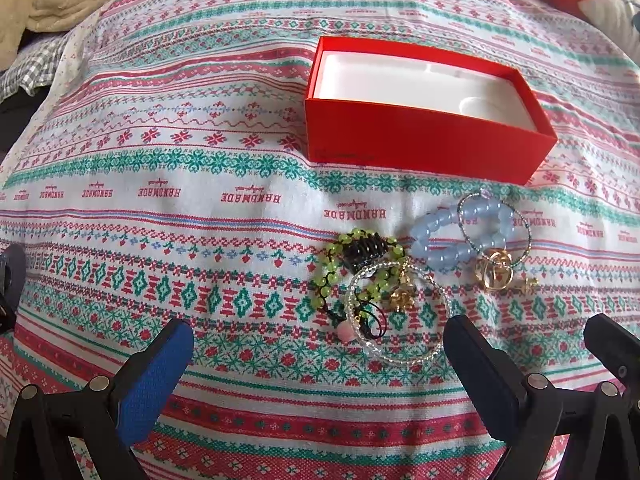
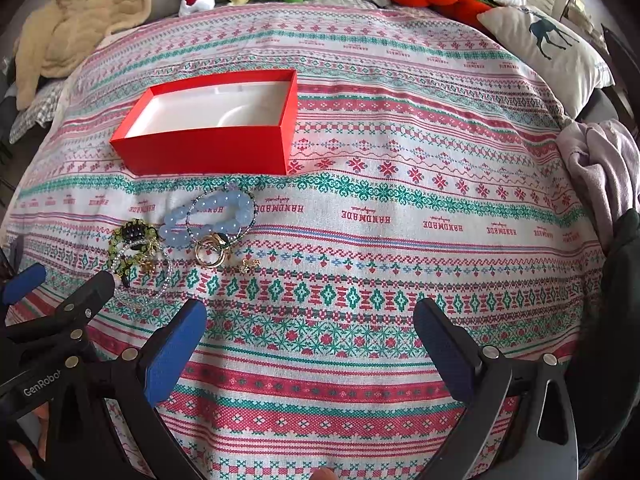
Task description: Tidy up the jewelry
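Your left gripper point(image 1: 318, 364) hangs spread over the clear bead bracelet point(image 1: 396, 312); the right gripper point(image 2: 310, 344) is spread, empty. Pinch one strand and lift slowly toward the red box point(image 1: 420, 148) beyond the pile.

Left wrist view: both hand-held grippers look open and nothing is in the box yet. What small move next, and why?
Probably ease the left hand-held gripper forward and down onto the clear bead bracelet. It is the nearest piece of the jewelry pile, lying just ahead between the open jaws. The red box stands empty behind the pile. The right hand-held gripper faces bare cloth.
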Demonstrator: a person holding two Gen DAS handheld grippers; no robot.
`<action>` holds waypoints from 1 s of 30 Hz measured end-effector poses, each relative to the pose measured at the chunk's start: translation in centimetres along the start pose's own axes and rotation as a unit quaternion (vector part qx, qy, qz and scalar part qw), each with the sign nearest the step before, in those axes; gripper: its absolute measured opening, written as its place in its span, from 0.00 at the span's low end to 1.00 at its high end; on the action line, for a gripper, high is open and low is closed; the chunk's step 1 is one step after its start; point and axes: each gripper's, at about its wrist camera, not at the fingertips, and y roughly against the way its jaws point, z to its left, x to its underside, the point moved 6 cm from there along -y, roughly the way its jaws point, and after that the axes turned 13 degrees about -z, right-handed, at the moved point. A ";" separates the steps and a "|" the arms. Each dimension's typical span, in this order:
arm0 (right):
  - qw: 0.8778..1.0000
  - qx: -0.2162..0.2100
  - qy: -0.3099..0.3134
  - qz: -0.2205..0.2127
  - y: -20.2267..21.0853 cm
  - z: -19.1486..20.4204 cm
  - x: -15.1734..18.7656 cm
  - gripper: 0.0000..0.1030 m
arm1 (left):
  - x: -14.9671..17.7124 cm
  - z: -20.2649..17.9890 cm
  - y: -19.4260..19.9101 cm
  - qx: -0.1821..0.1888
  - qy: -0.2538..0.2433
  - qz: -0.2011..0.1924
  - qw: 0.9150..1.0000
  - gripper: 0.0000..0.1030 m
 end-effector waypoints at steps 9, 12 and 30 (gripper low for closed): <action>1.000 0.000 -0.001 -0.001 0.0 -0.1 0.0 1.00 | 0.1 0.1 0.0 0.000 0.001 0.000 1.000 0.99; 1.000 0.000 -0.001 0.000 0.1 -0.1 0.0 1.00 | 0.1 0.1 0.0 0.001 0.000 0.000 1.000 0.99; 1.000 0.001 0.004 0.000 0.0 0.1 0.1 1.00 | -0.1 0.4 0.0 -0.002 0.006 -0.001 1.000 0.99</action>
